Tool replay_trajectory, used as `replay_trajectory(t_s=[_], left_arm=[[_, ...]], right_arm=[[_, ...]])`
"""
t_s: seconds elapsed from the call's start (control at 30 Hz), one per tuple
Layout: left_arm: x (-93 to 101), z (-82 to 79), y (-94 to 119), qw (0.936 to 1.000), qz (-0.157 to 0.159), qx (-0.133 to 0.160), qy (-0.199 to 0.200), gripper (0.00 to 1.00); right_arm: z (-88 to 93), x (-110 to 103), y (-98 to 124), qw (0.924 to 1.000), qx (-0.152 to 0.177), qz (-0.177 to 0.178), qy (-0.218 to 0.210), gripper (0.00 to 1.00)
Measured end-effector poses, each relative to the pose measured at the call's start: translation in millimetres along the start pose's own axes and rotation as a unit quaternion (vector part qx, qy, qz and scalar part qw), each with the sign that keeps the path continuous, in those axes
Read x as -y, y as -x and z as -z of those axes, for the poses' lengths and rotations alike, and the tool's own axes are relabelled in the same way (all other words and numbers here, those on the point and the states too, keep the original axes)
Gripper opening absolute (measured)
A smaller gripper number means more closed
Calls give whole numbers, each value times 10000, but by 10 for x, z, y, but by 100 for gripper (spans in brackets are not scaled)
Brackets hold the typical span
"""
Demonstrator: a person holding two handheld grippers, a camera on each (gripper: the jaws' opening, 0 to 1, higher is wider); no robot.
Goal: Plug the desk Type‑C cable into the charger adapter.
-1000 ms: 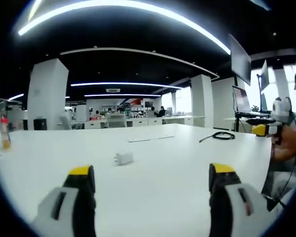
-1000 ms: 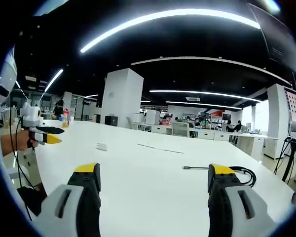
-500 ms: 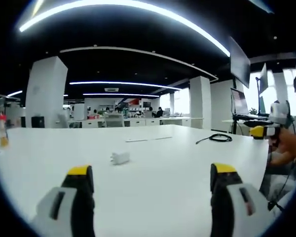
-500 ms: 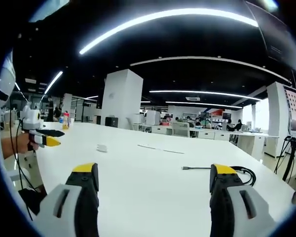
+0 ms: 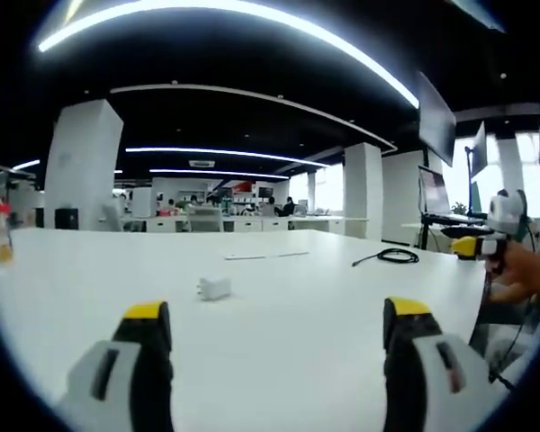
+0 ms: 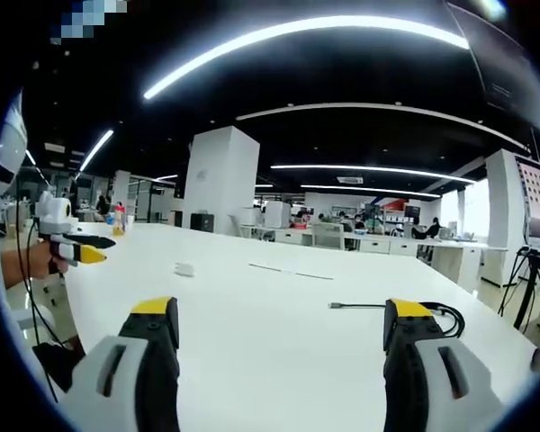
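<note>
Both the left gripper (image 5: 274, 337) and right gripper (image 6: 280, 337) are held wide open and empty above the table (image 5: 297, 297), since the adapter (image 5: 214, 287) and cable (image 6: 405, 309) lie well apart, ungrasped.

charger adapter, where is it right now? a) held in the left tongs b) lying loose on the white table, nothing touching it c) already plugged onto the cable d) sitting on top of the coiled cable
b: the white charger adapter lies alone on the white table, ahead of the open left tongs and well apart from the black Type-C cable.
</note>
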State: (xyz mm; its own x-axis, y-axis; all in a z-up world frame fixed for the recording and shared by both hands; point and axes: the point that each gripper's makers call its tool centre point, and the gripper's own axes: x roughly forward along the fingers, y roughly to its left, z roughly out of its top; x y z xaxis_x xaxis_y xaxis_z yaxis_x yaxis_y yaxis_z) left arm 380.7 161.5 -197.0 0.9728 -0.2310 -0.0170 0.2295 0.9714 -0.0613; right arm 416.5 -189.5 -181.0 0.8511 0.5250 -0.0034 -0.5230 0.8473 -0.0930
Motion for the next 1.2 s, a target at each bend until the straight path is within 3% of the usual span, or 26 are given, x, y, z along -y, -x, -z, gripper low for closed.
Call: replay_trajectory(t_s=[1.2], left_arm=[[8,46,4,9997,17,-128,-198,99]], right_arm=[[-17,79,45,9999,3,101,-6,95]])
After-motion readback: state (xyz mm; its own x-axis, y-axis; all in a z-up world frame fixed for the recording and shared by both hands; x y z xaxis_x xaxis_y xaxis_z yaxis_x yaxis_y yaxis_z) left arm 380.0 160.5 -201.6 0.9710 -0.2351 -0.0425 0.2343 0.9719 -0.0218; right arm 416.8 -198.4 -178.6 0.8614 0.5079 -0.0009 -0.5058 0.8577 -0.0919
